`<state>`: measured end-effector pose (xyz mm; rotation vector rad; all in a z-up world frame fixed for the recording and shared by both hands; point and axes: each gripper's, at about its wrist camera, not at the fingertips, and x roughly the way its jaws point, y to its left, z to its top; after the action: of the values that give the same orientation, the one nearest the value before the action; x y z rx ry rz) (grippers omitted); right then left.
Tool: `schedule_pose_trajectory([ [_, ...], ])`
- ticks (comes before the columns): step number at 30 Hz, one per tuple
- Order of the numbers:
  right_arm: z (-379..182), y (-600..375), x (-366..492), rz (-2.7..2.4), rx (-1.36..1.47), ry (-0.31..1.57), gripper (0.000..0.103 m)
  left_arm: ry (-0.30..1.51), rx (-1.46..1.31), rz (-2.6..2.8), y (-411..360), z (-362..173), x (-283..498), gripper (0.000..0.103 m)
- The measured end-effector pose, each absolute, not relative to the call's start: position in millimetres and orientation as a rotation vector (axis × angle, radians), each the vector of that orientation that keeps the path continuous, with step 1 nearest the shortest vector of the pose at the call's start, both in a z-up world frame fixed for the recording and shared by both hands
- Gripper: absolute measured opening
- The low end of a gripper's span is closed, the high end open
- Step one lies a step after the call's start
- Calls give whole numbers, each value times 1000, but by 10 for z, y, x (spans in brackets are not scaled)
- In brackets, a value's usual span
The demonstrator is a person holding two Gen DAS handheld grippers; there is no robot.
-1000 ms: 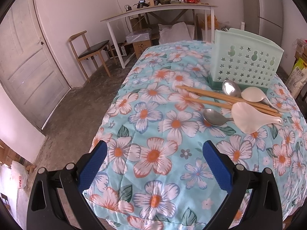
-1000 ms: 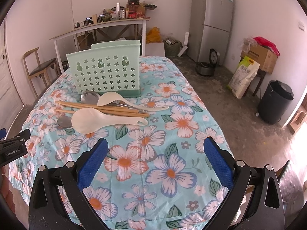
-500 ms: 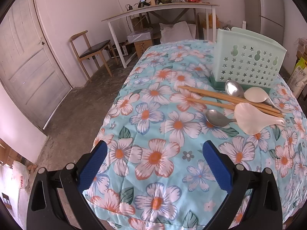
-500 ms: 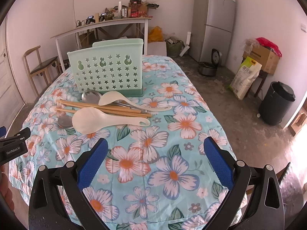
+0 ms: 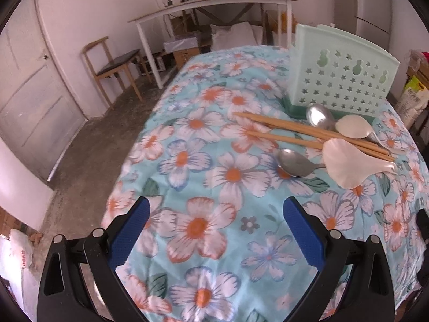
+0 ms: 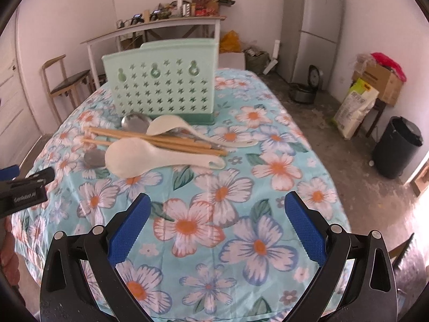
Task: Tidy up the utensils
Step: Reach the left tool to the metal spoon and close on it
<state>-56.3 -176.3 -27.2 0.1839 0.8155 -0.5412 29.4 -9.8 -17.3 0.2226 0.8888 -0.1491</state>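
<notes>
Both the left gripper [image 5: 214,230] and the right gripper [image 6: 215,228] hang released and empty over the near part of the floral tablecloth [image 6: 222,196]. The utensils lie in a loose heap farther in: chopsticks [image 6: 158,141], two metal spoons [image 5: 295,162] and two white paddles [image 6: 150,155], all just in front of the upright green holder [image 6: 163,83]. A good first grab would likely be the top paddle's handle, which lies across the chopsticks, lifted cleanly so that nothing beneath scatters.

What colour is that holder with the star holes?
The holder is pale mint green with a darker green base, clearest in the right wrist view.
</notes>
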Motion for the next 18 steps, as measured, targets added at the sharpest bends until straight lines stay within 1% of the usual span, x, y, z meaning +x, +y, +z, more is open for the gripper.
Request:
schedule_pose_trajectory([
  [3,-360,-1772,-529,-525,193,831,95,889,224,-198,-162,-217,343,97],
  [8,-516,-1789,-462,-496,222,862,95,931,137,-366,-183,-295,489,97],
  [14,-707,-1757,-400,-473,223,891,95,869,44,-487,-144,-303,605,97],
  [18,-787,-1754,-412,-455,232,886,95,881,-18,-531,-123,-299,733,97],
])
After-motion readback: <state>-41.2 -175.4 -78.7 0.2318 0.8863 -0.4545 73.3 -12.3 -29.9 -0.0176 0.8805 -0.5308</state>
